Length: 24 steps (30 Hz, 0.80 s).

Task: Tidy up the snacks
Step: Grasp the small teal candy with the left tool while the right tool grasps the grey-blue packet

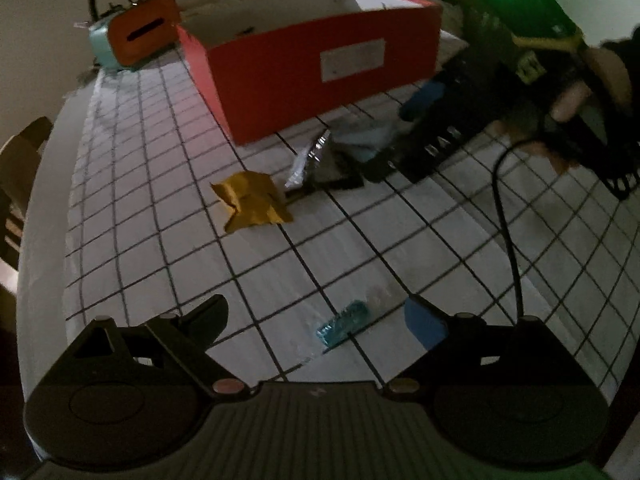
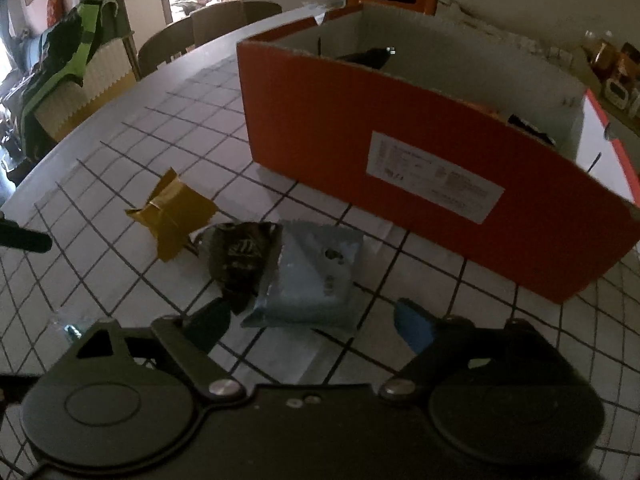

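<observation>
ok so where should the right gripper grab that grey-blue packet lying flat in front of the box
Probably the near edge of the grey-blue packet, coming from above and from the gripper's own side. It lies flat on the checked cloth, so only its thin sealed rim offers a pinch, and the black wrapper overlaps its left side. The right gripper stands open before it.

The open orange cardboard box (image 2: pixel 420 160) hides most of the dark packets inside behind its front wall; its label print is unreadably blurred. The small teal-wrapped sweet (image 1: pixel 344 322) is smeared.

Three snack packets (image 2: pixel 240 256) lie on the table (image 2: pixel 120 152) — before the box (image 2: pixel 400 160).
</observation>
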{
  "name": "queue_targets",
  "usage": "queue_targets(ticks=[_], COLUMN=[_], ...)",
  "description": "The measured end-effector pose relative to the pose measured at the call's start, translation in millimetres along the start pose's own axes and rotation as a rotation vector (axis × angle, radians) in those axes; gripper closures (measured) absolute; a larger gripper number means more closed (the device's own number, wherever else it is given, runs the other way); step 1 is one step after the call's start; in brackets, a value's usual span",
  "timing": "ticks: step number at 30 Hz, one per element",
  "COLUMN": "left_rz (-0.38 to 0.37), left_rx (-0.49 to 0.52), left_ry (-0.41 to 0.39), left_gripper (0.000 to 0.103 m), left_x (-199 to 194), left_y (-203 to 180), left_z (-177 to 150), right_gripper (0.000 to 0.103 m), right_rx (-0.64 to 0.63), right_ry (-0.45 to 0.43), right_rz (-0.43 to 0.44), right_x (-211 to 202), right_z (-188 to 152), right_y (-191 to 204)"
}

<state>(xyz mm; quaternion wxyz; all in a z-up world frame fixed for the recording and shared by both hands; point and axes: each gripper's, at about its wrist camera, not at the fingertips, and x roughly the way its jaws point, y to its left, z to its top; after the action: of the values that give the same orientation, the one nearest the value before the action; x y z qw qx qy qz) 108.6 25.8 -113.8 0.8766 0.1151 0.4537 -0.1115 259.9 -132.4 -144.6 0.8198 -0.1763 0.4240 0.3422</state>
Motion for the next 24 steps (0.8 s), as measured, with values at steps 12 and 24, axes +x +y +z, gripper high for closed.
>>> queue_targets(ticks=[12, 24], left_rz=[-0.031, -0.051], left_rx=[0.092, 0.05], left_ry=[0.039, 0.042], left_gripper=[0.051, 0.09], left_x=[10, 6], left_y=[-14, -26], left_z=[-2, -3], right_gripper=[0.041, 0.055], right_rx=[-0.074, 0.008], right_ry=[-0.017, -0.042], right_rz=[0.016, -0.023], right_x=[4, -4], right_z=[4, -8], right_y=[3, 4])
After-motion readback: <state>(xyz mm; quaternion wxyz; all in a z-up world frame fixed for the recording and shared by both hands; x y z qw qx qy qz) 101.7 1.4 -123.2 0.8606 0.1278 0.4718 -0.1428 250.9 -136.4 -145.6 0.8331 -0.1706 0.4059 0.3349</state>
